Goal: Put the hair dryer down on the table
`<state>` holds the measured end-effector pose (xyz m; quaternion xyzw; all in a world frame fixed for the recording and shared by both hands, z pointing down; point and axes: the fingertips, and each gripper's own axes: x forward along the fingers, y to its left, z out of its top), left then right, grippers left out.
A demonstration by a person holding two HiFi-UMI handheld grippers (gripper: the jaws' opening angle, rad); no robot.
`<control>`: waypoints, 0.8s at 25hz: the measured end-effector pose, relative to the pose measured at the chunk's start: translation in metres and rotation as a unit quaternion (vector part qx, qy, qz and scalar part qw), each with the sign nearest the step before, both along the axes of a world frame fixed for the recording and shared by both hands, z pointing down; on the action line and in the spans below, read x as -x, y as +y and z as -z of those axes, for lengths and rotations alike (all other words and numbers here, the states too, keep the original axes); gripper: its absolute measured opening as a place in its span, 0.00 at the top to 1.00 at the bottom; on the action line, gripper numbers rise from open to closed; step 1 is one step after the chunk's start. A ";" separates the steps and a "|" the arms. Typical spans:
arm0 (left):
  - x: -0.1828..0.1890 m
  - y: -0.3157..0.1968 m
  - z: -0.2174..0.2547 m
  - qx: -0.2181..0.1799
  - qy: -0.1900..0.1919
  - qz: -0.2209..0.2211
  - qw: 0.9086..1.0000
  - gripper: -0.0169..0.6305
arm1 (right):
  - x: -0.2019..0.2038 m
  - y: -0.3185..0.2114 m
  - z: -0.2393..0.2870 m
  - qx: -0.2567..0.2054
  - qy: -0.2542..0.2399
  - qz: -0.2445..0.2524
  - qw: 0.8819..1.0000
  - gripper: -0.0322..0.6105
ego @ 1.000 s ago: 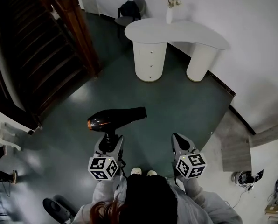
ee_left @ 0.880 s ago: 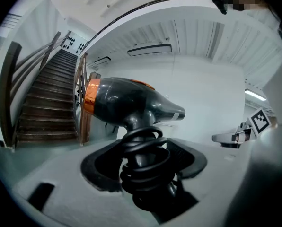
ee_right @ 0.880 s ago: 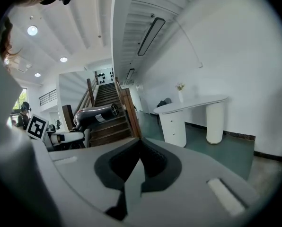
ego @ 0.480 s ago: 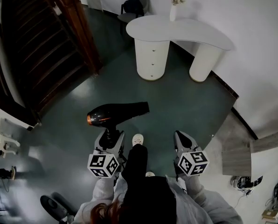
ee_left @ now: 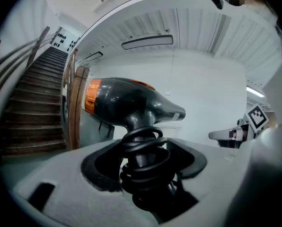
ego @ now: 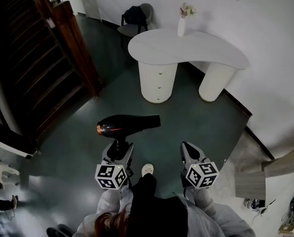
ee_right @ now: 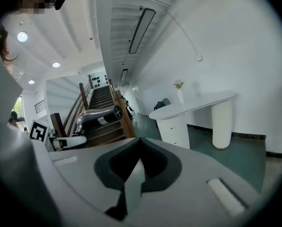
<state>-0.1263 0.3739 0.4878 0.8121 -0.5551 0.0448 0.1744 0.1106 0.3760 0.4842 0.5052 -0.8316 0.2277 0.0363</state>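
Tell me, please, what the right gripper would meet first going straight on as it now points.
Probably the round drawer pedestal of the curved white table; the right gripper has only open space before that, though depth is unclear.

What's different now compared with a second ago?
The person has stepped forward, so the white table sits a little nearer. Nothing was taken up or let go: the left claw still grips the hair dryer by its handle, and the right claw stays shut and empty.

Dim fisheye frames, glaring ceiling lights (ee_right: pixel 22 36), vignetted corners
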 end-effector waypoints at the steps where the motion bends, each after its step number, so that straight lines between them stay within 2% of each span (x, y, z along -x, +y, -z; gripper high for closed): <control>1: 0.004 -0.019 0.001 0.000 -0.003 -0.005 1.000 0.53 | 0.005 -0.018 0.003 -0.003 -0.001 0.000 1.000 0.93; 5: 0.026 -0.093 0.008 -0.007 0.006 -0.012 1.000 0.53 | 0.028 -0.089 0.008 -0.007 -0.005 -0.007 1.000 0.93; 9: 0.040 -0.147 0.006 -0.001 0.018 -0.014 1.000 0.53 | 0.045 -0.137 0.006 -0.003 -0.005 -0.009 1.000 0.93; 14: 0.053 -0.180 0.000 0.009 0.023 -0.031 0.999 0.53 | 0.056 -0.165 0.003 0.005 -0.002 -0.022 1.000 0.93; 20: 0.050 -0.214 -0.014 0.024 0.017 -0.043 0.999 0.53 | 0.054 -0.206 -0.006 0.016 -0.002 -0.023 1.000 0.93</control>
